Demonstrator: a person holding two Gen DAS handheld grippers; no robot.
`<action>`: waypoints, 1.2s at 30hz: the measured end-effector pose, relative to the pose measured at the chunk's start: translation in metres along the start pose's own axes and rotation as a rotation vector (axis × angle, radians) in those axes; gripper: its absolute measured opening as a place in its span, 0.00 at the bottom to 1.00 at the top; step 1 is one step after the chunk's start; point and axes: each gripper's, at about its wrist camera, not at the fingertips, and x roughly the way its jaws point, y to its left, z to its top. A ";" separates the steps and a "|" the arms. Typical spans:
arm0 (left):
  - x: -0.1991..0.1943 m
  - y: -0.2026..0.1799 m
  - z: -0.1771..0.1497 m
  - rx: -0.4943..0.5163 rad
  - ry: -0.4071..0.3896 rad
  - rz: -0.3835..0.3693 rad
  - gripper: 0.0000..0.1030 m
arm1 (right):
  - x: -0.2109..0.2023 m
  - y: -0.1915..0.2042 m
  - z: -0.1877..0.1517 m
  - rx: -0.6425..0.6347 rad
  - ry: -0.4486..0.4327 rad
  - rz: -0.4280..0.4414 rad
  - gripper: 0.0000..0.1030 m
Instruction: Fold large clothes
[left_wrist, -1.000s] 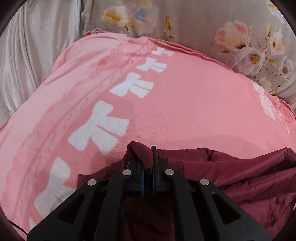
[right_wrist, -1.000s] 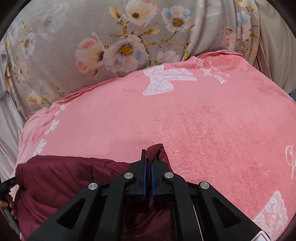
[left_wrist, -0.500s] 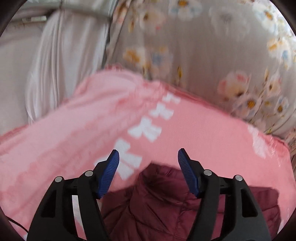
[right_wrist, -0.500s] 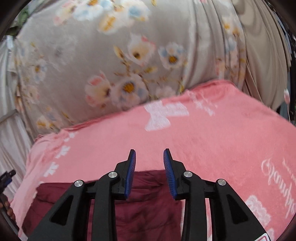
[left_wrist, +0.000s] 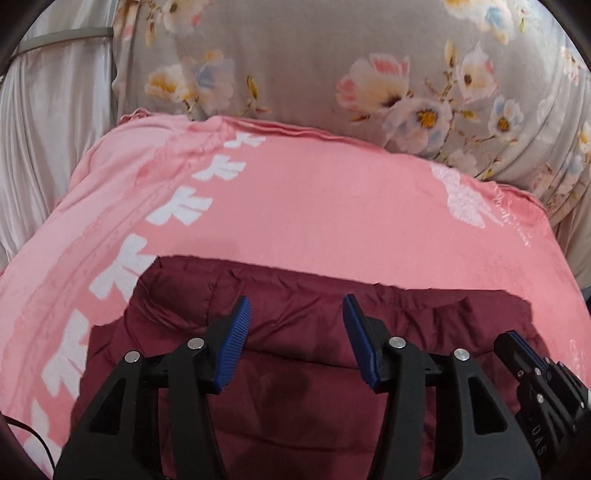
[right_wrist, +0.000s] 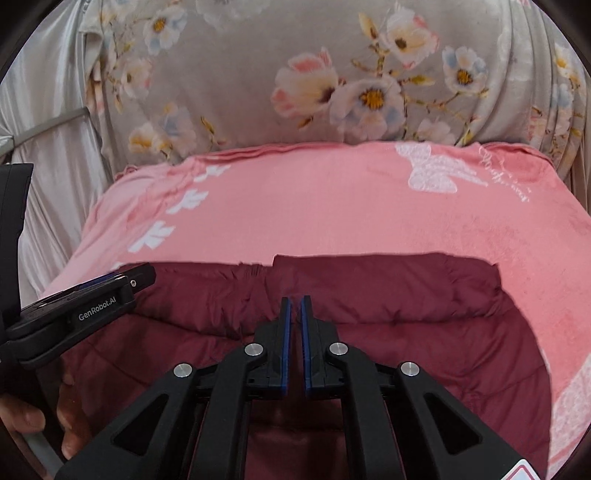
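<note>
The left gripper (left_wrist: 297, 334) hangs over the dark red jacket (left_wrist: 295, 369) with its blue-padded jaws wide apart and nothing between them. The right gripper (right_wrist: 295, 325) also hangs over the jacket, its jaws drawn almost together with only a thin slit left and no cloth caught in it. In the left wrist view the right gripper (left_wrist: 532, 365) shows at the jacket's right side; in the right wrist view the left gripper (right_wrist: 110, 291) shows at the jacket's left side, held by a bare hand (right_wrist: 48, 417).

The jacket (right_wrist: 369, 332) lies flat on a pink blanket (right_wrist: 314, 214), its far edge a nearly straight folded line. White bow prints run along the blanket left of the jacket. Beyond the blanket's far edge stands a grey floral cloth (right_wrist: 314, 74), and left of that hangs a pale shiny curtain (left_wrist: 48, 140).
</note>
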 end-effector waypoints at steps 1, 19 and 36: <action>0.008 0.001 -0.003 -0.001 0.011 0.012 0.49 | 0.004 -0.002 -0.002 0.004 0.009 -0.005 0.04; 0.055 0.016 -0.033 -0.059 0.078 0.081 0.50 | 0.055 -0.015 -0.022 0.027 0.169 -0.003 0.00; 0.005 0.076 -0.028 -0.214 0.074 -0.055 0.56 | -0.036 -0.001 -0.025 0.003 0.100 0.130 0.12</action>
